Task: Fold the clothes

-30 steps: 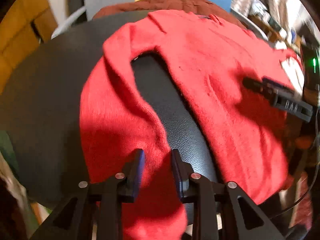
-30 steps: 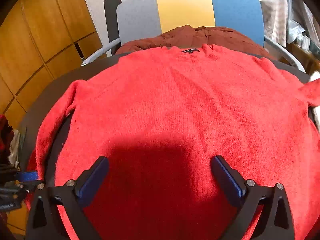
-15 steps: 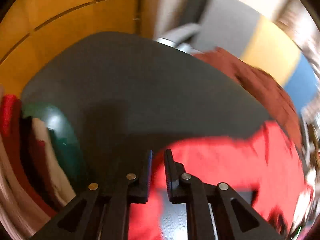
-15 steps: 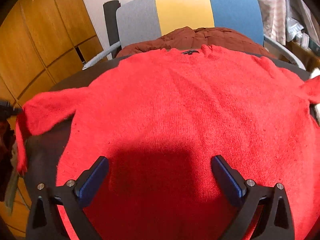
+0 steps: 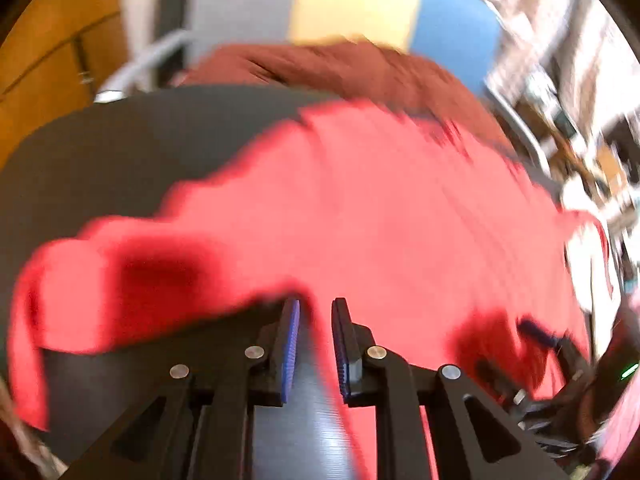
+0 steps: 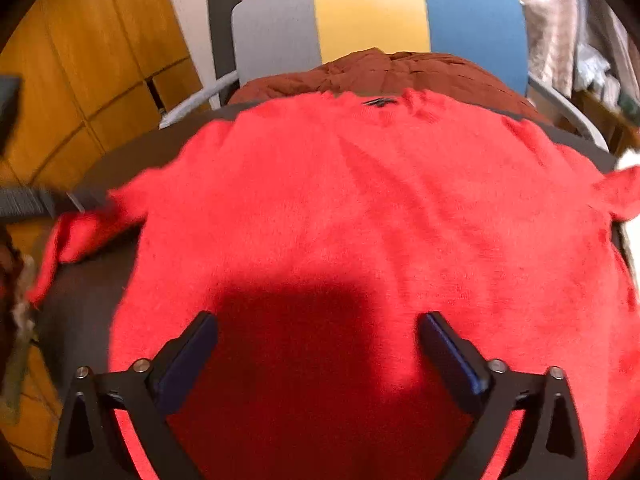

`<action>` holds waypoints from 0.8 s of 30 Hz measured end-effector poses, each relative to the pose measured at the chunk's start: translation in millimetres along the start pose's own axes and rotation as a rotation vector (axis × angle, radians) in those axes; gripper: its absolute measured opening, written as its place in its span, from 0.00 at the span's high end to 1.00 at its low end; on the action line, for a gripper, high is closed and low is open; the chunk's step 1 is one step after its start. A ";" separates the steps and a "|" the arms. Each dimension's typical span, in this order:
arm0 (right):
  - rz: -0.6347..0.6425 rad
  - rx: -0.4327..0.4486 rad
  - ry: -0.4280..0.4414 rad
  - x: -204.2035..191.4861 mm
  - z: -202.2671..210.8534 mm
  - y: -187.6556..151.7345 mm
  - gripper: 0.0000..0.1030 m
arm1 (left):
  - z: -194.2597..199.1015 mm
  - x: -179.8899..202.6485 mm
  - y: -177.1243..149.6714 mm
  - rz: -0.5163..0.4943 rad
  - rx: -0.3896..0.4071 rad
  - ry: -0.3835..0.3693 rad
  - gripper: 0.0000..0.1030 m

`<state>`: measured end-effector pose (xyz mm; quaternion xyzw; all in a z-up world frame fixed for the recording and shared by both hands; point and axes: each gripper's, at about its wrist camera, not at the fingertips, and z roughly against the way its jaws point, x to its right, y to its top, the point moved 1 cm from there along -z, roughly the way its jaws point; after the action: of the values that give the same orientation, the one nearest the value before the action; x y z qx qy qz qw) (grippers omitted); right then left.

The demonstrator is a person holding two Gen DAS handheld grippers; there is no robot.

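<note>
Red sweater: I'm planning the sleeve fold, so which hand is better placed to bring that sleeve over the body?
Left. The left gripper is clamped on a strip of the red sweater by its sleeve; the right gripper hovers wide over the body, its jaws closing on nothing.

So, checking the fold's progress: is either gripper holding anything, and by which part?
The left gripper pinches the red knit sweater by its sleeve. The right gripper holds nothing; its wide jaws are closing.
</note>
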<state>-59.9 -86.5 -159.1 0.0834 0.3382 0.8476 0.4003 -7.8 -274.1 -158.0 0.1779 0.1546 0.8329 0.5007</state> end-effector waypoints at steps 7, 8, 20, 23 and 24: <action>-0.008 -0.069 -0.240 90.0 12.0 -26.4 0.05 | -32.2 47.4 -9.9 -0.111 0.024 0.086 0.81; -0.077 -0.051 -0.204 97.3 15.9 -32.9 0.04 | -33.0 42.8 -9.3 -0.109 0.027 0.090 0.82; -0.051 -0.063 -0.066 -19.3 2.4 -39.8 0.00 | -12.4 -60.6 3.7 -0.069 0.040 0.266 0.96; -0.004 -0.060 -0.028 -54.9 -4.1 -39.9 0.00 | -16.5 -93.2 14.2 -0.037 0.039 0.343 0.96; 0.008 -0.057 -0.020 -64.2 -6.5 -39.2 0.00 | -17.8 -103.1 16.9 -0.027 0.039 0.370 0.96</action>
<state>4.5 -119.3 -180.8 0.0818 0.3094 0.8577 0.4025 15.9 -374.8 -181.1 0.0293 0.2625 0.8414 0.4715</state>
